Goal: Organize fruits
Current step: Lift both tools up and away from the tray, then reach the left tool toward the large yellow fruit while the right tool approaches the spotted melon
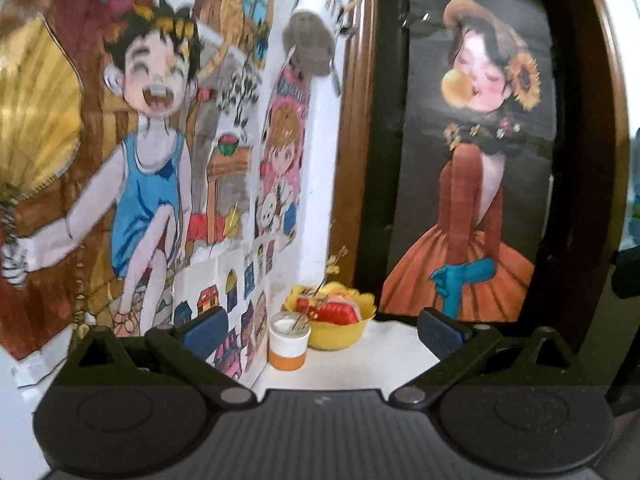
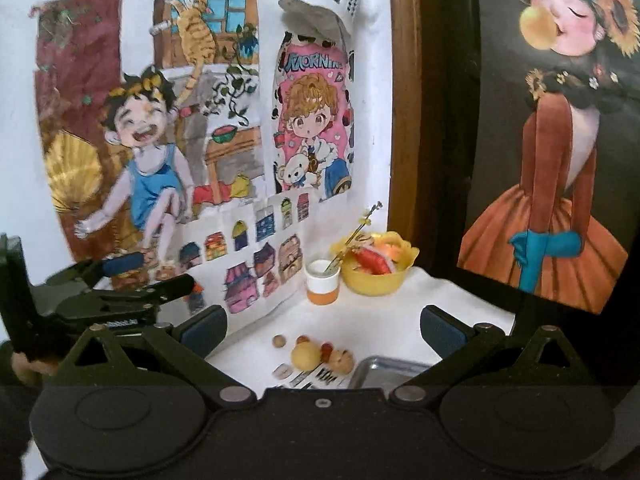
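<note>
My left wrist view sits low over the white tabletop [image 1: 360, 364], looking level into the back corner, close to the drawing-covered wall [image 1: 132, 152] on its left. My right wrist view rides higher and further back, tilted down, so it catches nearer tabletop and the left gripper [image 2: 156, 276] at its left edge. Both share the yellow bowl [image 1: 340, 336], the orange-and-white cup [image 1: 289, 346] and the framed portrait [image 1: 476, 160].

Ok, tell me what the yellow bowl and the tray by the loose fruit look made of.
Yellow bowl: probably plastic, going by its uniform bright colour, soft sheen and wavy moulded rim. Tray: apparently metal, grey with a dull brushed shine and a rolled edge.
</note>
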The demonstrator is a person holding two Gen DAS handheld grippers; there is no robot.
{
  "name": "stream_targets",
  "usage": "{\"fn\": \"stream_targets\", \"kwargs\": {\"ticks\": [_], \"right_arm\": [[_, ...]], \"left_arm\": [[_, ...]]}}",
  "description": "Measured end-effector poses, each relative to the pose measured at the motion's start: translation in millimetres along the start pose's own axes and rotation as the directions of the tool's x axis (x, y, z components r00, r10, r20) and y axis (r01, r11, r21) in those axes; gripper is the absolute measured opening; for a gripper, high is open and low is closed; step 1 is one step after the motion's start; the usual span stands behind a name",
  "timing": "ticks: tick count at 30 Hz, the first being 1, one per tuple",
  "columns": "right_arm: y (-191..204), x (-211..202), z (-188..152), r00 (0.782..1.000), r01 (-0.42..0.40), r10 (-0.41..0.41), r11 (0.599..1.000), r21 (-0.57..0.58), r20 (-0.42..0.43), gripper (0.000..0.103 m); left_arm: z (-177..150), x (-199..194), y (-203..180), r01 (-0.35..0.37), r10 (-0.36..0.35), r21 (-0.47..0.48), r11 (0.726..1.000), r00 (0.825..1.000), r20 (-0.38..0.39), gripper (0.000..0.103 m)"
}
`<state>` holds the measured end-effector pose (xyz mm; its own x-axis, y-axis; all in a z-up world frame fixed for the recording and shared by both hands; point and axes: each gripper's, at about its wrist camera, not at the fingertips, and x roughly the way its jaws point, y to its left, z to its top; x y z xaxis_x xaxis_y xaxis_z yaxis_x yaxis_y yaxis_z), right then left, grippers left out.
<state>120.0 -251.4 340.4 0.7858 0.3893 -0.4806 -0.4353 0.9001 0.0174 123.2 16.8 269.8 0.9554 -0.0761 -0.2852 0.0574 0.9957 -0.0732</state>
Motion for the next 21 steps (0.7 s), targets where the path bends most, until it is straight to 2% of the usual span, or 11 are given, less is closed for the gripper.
{"fn": "stream_targets", "kwargs": {"ticks": [3, 9, 16, 21], "right_arm": [[-3.4, 34.4, -6.7, 0.999, 0.026, -0.028, 0.997, -0.066, -0.025, 0.102], [-5.4, 92.9, -23.2, 0.999, 0.003, -0.012, 0.985, -0.173, -0.049, 0.102], [-25.7, 162.6, -46.3, 0.986, -0.091, 0.068, 0.985, -0.144, -0.155, 0.102], [-35.2, 207.3, -72.3, 0.97, -0.098, 0.055, 0.979, -0.176, -0.235, 0.102]], "left_arm": [[-2.4, 25.8, 4.6, -0.02, 0.02, 0.005, 1.0, 0.999, -0.047, 0.103], [-19.3, 72.6, 14.6, -0.034, 0.031, -0.02, 0.999, 0.991, -0.131, 0.103], [-51.6, 121.0, 22.6, -0.025, 0.009, -0.067, 0.997, 0.972, -0.236, 0.103], [-78.8, 153.5, 25.7, -0.021, -0.01, -0.095, 0.995, 0.95, -0.312, 0.103]]}}
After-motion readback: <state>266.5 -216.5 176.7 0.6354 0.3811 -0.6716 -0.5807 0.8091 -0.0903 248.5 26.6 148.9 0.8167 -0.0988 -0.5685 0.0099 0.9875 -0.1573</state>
